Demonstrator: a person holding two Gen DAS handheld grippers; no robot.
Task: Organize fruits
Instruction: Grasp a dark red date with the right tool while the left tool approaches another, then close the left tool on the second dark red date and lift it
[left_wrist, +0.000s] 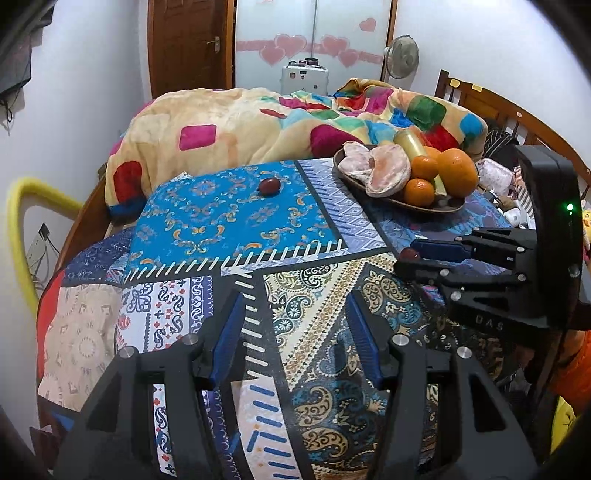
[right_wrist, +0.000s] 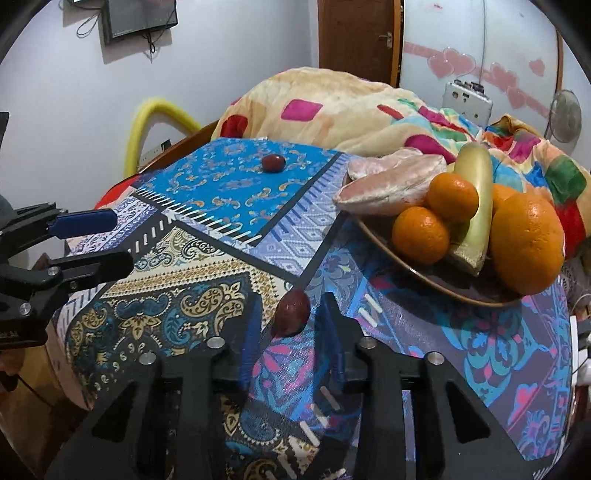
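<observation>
Covering the whole bed, the patchwork bedspread (left_wrist: 229, 221) carries everything here, and places below are given against the brown fruit plate (left_wrist: 448, 206) that sits on it toward the headboard side. Behind the plate a rumpled blanket (left_wrist: 207, 125) with coloured squares is heaped across the far end of the bed. On the plate lie two pale pink fruit pieces (right_wrist: 391, 184), a large orange (right_wrist: 526, 243) at the plate's near right edge, two smaller oranges (right_wrist: 421, 234) in front of the middle, and a yellowish banana-like fruit (right_wrist: 476, 192) leaning between them. The left tongs (left_wrist: 295, 314) stand well apart from the plate, over the paisley patches, with the jaws spread wide and nothing between them. The right tongs (right_wrist: 291, 314) sit just in front of the plate's near left rim, jaws parted, and a small dark red fruit (right_wrist: 291, 312) rests on the bedspread between the two tips; the gap on either side shows the pads are not pressing it. In the left wrist view the same fruit (left_wrist: 410, 254) shows at the tip of the right tongs (left_wrist: 410, 258), below the plate's near edge. A second dark red fruit (left_wrist: 269, 185) lies alone on the bright blue patch, well to the left of the plate and clear of both tongs.
</observation>
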